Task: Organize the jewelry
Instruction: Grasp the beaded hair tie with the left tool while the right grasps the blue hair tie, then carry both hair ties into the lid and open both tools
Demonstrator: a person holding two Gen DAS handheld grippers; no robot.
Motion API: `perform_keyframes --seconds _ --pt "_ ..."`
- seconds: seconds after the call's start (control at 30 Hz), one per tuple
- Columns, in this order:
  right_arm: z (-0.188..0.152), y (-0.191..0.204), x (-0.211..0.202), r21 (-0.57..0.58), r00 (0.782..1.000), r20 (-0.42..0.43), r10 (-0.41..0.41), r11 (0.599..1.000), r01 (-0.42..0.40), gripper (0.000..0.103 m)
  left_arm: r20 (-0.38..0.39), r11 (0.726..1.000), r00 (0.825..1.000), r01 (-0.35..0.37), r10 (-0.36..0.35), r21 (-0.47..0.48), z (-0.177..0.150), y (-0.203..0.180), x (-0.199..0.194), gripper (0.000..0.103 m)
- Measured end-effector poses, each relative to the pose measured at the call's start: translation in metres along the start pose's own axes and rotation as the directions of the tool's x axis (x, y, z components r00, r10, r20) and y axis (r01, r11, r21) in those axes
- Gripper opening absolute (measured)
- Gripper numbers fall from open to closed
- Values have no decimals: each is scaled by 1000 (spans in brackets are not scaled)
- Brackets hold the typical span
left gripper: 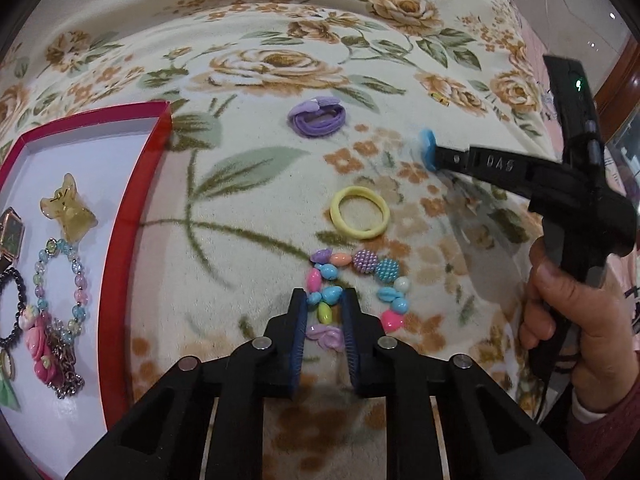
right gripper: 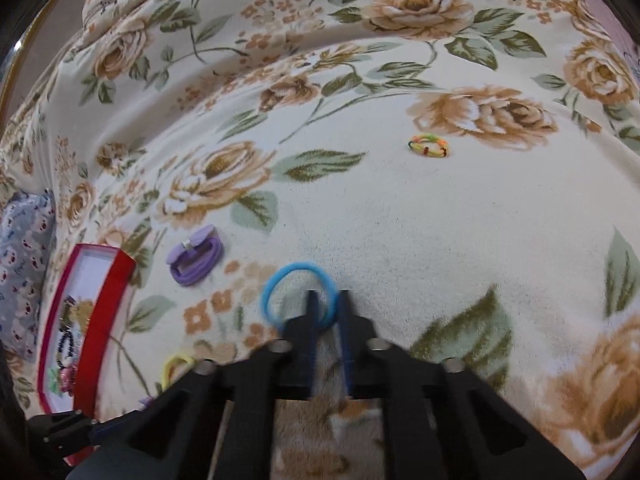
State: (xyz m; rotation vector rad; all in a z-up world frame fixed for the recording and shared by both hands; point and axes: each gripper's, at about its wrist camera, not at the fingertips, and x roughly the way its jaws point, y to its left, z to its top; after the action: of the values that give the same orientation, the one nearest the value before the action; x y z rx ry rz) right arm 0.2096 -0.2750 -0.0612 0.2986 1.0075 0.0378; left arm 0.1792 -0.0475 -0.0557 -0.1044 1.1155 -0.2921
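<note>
My left gripper (left gripper: 324,294) is shut on the near side of a pastel bead bracelet (left gripper: 380,270) that lies on the floral blanket. My right gripper (right gripper: 329,294) is shut on the right side of a blue hair tie (right gripper: 280,280); from the left wrist view the tie (left gripper: 427,148) shows at its fingertips. A yellow hair tie (left gripper: 360,218) lies just beyond the bracelet. A purple hair tie with a bow (left gripper: 316,117) lies farther off. A small multicoloured elastic (right gripper: 428,146) lies far right. The red jewelry box (left gripper: 120,240) stands at the left.
The box holds a tan claw clip (left gripper: 69,208), a pastel bead bracelet (left gripper: 60,280), a watch, a black bead bracelet and a pink rose piece (left gripper: 40,348). A patterned pillow (right gripper: 24,268) lies left of the box. The blanket rises in folds at the back.
</note>
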Motion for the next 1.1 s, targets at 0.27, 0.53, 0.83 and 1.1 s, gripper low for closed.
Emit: perform_keyframes --seconds 0.27,0.53,0.83,1.1 --pt "-21 14 -44 -22 995 28 92 996 -92 2 72 1000 997 23 -23 -2 -6 4 -29 5" --pt "-50 26 -77 -38 987 22 161 986 -161 2 147 999 989 31 -33 16 -23 3 -73 5" --pt "-65 54 -95 -80 974 23 224 972 -222 2 201 1000 979 29 -28 -3 -42 12 -116 5" --pt "-75 86 -101 -133 963 7 268 955 -264 2 235 999 972 19 -11 -32 -59 25 -144 5"
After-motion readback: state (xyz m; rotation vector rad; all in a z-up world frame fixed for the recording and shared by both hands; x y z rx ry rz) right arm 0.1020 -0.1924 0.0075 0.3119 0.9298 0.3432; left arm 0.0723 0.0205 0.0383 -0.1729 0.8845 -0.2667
